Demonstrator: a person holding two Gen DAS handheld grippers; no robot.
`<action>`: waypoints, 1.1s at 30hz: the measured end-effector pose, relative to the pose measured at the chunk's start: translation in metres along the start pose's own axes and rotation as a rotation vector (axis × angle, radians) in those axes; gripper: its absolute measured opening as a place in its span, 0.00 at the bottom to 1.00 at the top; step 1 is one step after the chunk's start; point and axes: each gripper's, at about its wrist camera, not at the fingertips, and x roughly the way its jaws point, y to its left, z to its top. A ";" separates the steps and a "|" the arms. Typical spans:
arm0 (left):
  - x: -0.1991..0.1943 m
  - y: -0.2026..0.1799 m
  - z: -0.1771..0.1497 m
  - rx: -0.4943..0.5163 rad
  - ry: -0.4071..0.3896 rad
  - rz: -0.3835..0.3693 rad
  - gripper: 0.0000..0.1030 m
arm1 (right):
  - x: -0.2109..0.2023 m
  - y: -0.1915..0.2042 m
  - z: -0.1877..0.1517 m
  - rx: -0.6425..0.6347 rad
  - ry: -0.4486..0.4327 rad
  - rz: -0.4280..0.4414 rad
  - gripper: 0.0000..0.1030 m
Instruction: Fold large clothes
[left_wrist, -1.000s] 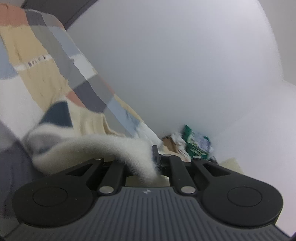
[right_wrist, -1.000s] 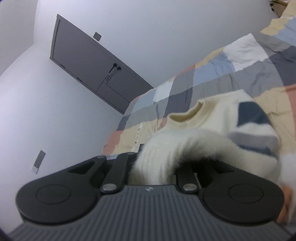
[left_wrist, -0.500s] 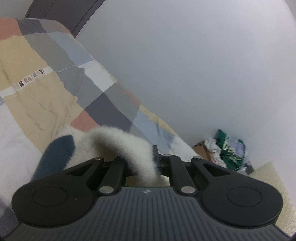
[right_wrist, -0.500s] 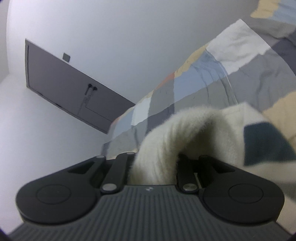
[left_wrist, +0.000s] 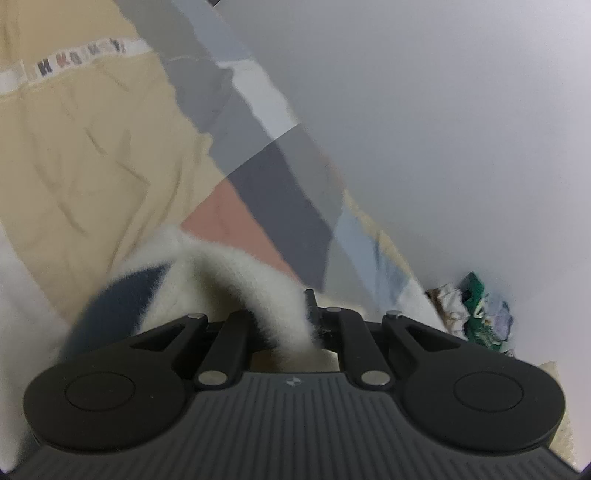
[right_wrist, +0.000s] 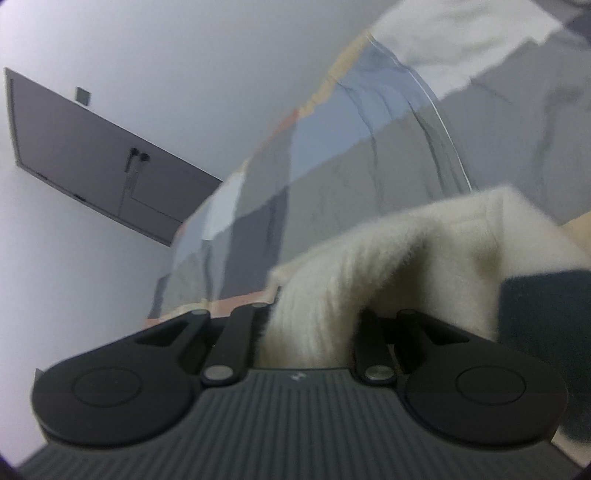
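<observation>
A fluffy cream sweater (left_wrist: 236, 273) with navy patches drapes over my left gripper (left_wrist: 295, 325), which is shut on a fold of it. In the right wrist view the same sweater (right_wrist: 388, 258) bulges up between the jaws of my right gripper (right_wrist: 310, 332), shut on its thick cream edge; a navy patch (right_wrist: 543, 306) shows at the right. The fingertips of both grippers are buried in the fabric. Under the sweater lies a patchwork bedspread (left_wrist: 92, 166) of beige, grey, pink and blue squares.
A white wall (left_wrist: 443, 129) runs along the far side of the bed. A heap of green and white items (left_wrist: 476, 310) lies on the floor past the bed's end. The right wrist view shows a dark grey door (right_wrist: 92, 155) in the wall.
Both grippers have sunk toward the bedspread, carrying the sweater with them. The bed now fills more of each view and the sweater is bunched closer over the jaws.
</observation>
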 end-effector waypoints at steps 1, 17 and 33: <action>0.006 0.003 0.001 0.002 0.008 0.009 0.10 | 0.003 -0.004 0.000 0.005 0.008 -0.007 0.19; -0.049 -0.018 -0.018 0.112 -0.033 -0.076 0.50 | -0.023 0.027 -0.015 -0.104 -0.016 0.009 0.81; -0.106 -0.065 -0.101 0.555 0.062 0.233 0.55 | -0.065 0.056 -0.067 -0.431 -0.057 -0.175 0.77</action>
